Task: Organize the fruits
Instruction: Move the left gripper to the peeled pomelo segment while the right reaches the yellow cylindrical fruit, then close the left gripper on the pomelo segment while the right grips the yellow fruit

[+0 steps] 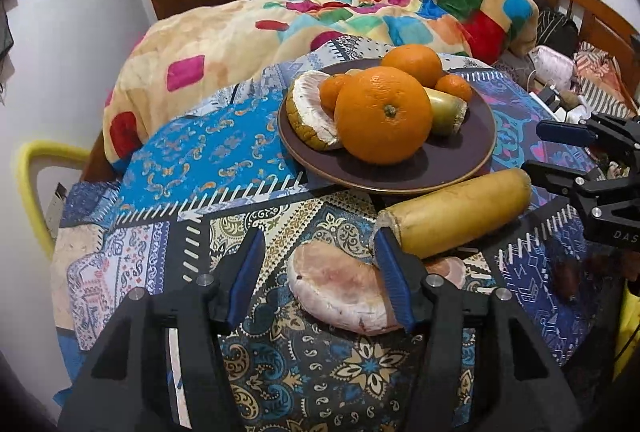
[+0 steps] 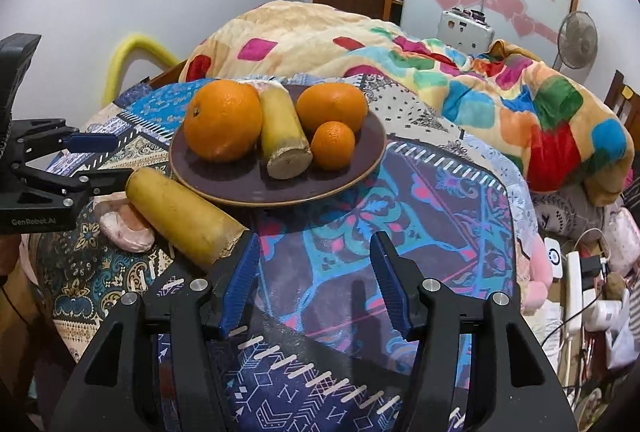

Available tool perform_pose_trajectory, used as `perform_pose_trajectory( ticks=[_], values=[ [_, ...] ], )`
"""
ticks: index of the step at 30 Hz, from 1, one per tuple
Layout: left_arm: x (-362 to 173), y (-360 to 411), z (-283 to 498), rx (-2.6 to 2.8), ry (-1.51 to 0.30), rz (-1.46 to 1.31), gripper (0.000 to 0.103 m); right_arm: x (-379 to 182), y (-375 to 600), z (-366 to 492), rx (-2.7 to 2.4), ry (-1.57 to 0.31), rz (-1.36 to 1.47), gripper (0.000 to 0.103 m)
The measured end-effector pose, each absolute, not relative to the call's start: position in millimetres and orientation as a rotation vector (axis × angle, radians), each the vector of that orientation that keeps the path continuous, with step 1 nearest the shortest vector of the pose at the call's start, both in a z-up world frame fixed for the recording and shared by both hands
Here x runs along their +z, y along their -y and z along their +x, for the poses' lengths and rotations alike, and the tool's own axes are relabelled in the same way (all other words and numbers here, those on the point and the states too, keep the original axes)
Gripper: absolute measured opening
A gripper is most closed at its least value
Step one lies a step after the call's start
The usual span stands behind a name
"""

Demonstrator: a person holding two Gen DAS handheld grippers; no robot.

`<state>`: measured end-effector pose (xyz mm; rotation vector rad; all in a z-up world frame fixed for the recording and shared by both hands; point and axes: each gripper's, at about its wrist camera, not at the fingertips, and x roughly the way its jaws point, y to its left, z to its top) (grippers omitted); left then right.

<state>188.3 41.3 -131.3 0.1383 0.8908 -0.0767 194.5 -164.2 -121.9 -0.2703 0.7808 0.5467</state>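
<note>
Sitting on patterned cloth [image 1: 224, 136], dark plate [image 1: 404, 172] serving as landmark. Left of plate, nearer the camera: left gripper [image 1: 320, 272] hovering with jaws parted, gripping nothing — right finger overlapping the pink peel [image 1: 340, 292], contact impossible to tell. Lying just in front of plate: yellow rind piece [image 1: 456, 216], its far end tucked under the rim, leaning over the peel. Resting on plate: big orange [image 1: 382, 114], second orange [image 1: 412, 64], two small tangerines [image 1: 454, 86], white-lined rind [image 1: 310, 108], green-yellow piece [image 1: 444, 110]. Right of plate: right gripper [image 2: 316, 280] hanging over bare cloth, jaws apart and empty — its left finger just beside the cut end of the yellow piece.
</note>
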Motion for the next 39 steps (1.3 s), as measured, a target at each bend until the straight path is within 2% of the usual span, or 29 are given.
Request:
perform_pose_trajectory(
  ticks=[22,26,31,35,39],
  values=[
    [-123.1,12.9,193.6,-0.172,-0.880,0.112,0.057,-111.6,220.7,175.3,0.460,-0.779,-0.244,0.054],
    [-118.1,-1.9,179.9,-0.122,-0.857,0.103,0.071,-101.8,216.1,170.1,0.498,-0.742,-0.228,0.056],
    [-128.8,-17.1,169.1,-0.095,-0.894,0.090,0.076,-104.3,194.6,167.8,0.564,-0.727,-0.251,0.057],
    [-136.5,-21.7,165.1,-0.088,-0.904,0.068,0.088,-116.5,175.2,172.5,0.608,-0.757,-0.283,0.057],
    [-141.4,-19.1,163.4,-0.107,-0.915,0.062,0.090,-123.6,163.4,174.4,0.633,-0.766,-0.316,0.064]
  ],
)
